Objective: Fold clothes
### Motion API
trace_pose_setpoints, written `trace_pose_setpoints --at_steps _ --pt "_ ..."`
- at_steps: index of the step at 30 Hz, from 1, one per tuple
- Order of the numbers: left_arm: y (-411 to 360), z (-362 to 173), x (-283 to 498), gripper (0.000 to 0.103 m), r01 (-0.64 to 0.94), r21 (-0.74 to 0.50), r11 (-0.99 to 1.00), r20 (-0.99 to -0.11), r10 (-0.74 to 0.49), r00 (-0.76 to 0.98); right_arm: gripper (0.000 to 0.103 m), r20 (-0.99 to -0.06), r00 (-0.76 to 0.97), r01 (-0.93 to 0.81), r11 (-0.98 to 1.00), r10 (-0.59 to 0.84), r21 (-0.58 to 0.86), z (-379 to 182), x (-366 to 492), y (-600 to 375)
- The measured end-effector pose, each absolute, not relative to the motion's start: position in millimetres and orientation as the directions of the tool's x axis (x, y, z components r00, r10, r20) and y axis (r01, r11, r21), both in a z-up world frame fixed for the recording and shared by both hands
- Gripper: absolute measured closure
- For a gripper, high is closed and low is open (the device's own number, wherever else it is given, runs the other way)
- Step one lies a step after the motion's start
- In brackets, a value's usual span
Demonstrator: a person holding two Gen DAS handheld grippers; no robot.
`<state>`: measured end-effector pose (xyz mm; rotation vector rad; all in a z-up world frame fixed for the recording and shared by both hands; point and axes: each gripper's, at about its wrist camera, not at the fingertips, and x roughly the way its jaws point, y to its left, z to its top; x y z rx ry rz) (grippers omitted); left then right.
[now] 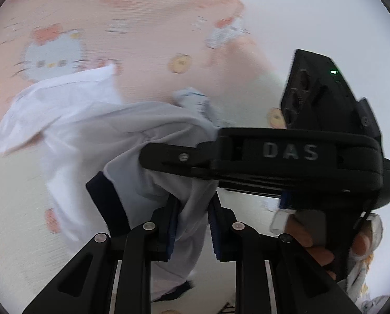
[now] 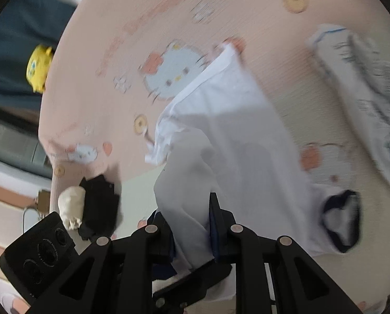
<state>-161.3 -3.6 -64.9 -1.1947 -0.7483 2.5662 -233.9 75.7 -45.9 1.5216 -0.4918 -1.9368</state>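
Note:
A white garment (image 1: 90, 120) with navy trim (image 1: 108, 204) hangs partly lifted over a pink cartoon-cat bedsheet (image 1: 142, 26). My left gripper (image 1: 192, 225) is shut on a fold of its cloth, which is bunched between the blue pads. From the right, the right gripper (image 1: 155, 157) reaches in and pinches the same cloth just above; a hand (image 1: 312, 243) holds its grip. In the right wrist view, the right gripper (image 2: 192, 225) is shut on the white garment (image 2: 234, 120), whose navy collar (image 2: 341, 222) lies to the right. The left gripper (image 2: 184, 282) crosses just below.
A folded white printed garment (image 2: 365, 99) lies on the bedsheet (image 2: 103, 39) at the right. A black garment (image 2: 100, 204) and a cream bundle (image 2: 70, 206) sit near the bed's left edge. Beyond that edge are a yellow plush toy (image 2: 39, 65) and dark cloth (image 2: 14, 34).

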Motion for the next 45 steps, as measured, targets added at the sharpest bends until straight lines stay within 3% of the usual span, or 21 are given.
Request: trace_pose_setpoints --at_steps 3,7,16,18,20,23,25,27,29,33,40,45 --pt "25 -63 -176 0.084 -0.046 -0.463 -0.885 -0.670 0.384 -0.636 0.084 -0.715 -0.154 0.194 -0.730 -0.682 0.655 -48 -244 104" --pt "43 -77 -190 0.084 -0.081 -0.409 -0.909 -0.712 0.373 -0.596 0.084 -0.770 -0.183 0.156 -0.792 -0.611 0.590 -59 -256 122" --pt "-1 -97 -185 0.081 0.160 -0.441 -0.883 -0.769 0.280 -0.575 0.085 -0.870 -0.148 0.126 -0.882 -0.470 0.455 -90 -276 133" --pt "-21 -99 -189 0.071 0.206 -0.415 -0.886 -0.784 0.233 -0.576 0.085 -0.889 -0.151 0.139 -0.899 -0.433 0.415 -91 -275 133" --pt "-39 -101 -180 0.041 0.257 -0.421 -0.870 -0.794 0.216 -0.568 0.085 -0.909 -0.163 0.157 -0.920 -0.383 0.359 -92 -274 132" --pt "-60 -107 -164 0.035 0.331 -0.484 -0.810 -0.799 0.255 -0.545 0.084 -0.925 -0.170 0.181 -0.934 -0.339 0.309 -96 -271 129" --pt "-71 -117 -176 0.035 0.374 -0.498 -0.782 -0.827 0.299 -0.477 0.080 -0.930 -0.188 0.202 -0.939 -0.317 0.279 -98 -268 127" --pt "-86 -117 -179 0.035 0.404 -0.494 -0.770 -0.846 0.318 -0.427 0.061 -0.921 -0.230 0.232 -0.937 -0.315 0.263 -91 -263 125" --pt "-99 -106 -186 0.035 0.423 -0.452 -0.785 -0.871 0.285 -0.401 0.048 -0.910 -0.272 0.260 -0.934 -0.314 0.244 -84 -258 124" --pt "-121 -73 -196 0.035 0.406 -0.324 -0.854 -0.921 0.186 -0.344 0.035 -0.858 -0.363 0.286 -0.920 -0.363 0.268 -70 -249 128" --pt "-164 -100 -227 0.035 0.538 -0.330 -0.776 -0.943 0.248 -0.221 0.032 -0.867 -0.307 0.191 -0.918 -0.393 0.348 -88 -251 140" --pt "-199 -140 -226 0.035 0.666 -0.431 -0.609 -0.902 0.319 -0.292 0.032 -0.881 -0.327 0.179 -0.938 -0.342 0.298 -91 -245 140"
